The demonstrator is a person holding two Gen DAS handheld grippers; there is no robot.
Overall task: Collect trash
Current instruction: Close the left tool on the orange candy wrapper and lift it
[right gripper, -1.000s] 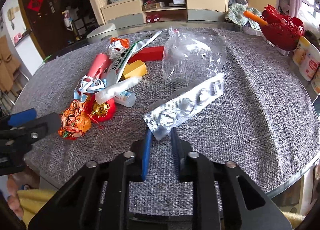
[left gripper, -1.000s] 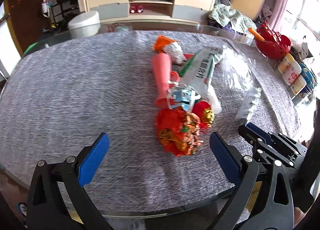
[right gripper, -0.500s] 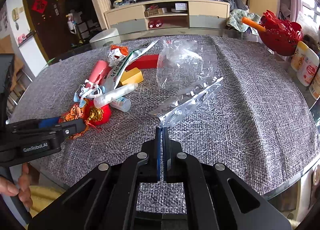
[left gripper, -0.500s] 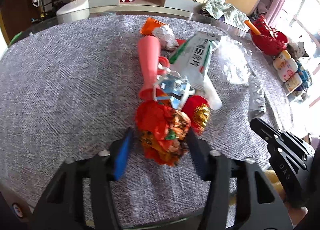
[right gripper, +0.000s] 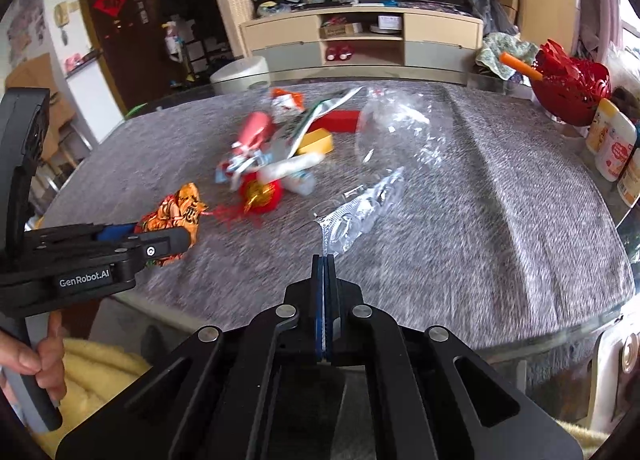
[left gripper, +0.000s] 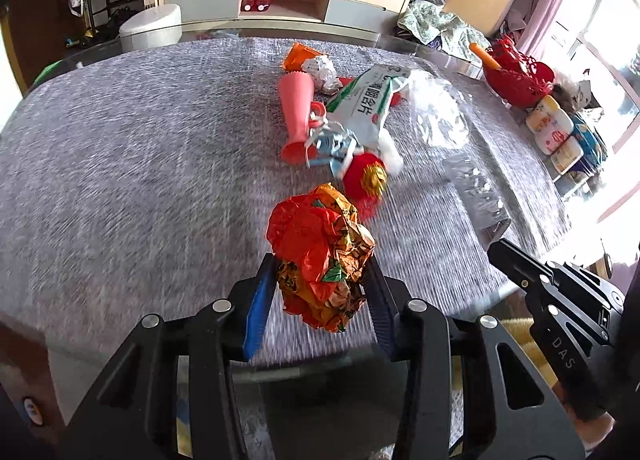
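Note:
My left gripper (left gripper: pixel 322 278) is shut on a crumpled red and orange wrapper (left gripper: pixel 320 256) and holds it above the near table edge; the wrapper also shows in the right wrist view (right gripper: pixel 174 215). My right gripper (right gripper: pixel 325 260) is shut on the end of a silver blister pack (right gripper: pixel 360 211), lifted off the grey cloth; the pack also shows in the left wrist view (left gripper: pixel 476 195). A pile of trash lies mid-table: a pink cup (left gripper: pixel 297 115), a white and green packet (left gripper: pixel 366 103), a red ornament (left gripper: pixel 366 177), a clear plastic bag (right gripper: pixel 396 135).
The round table (left gripper: pixel 120 163) has a grey cloth and a glass rim. A red basket (right gripper: pixel 572 83) and several small bottles (right gripper: pixel 612 143) stand at the right edge. A yellow block (right gripper: pixel 318 141) and a red box (right gripper: pixel 340 119) lie in the pile.
My left gripper closed on the wrapper and lifted it back toward the near edge. My right gripper closed on the blister pack and raised it off the cloth.

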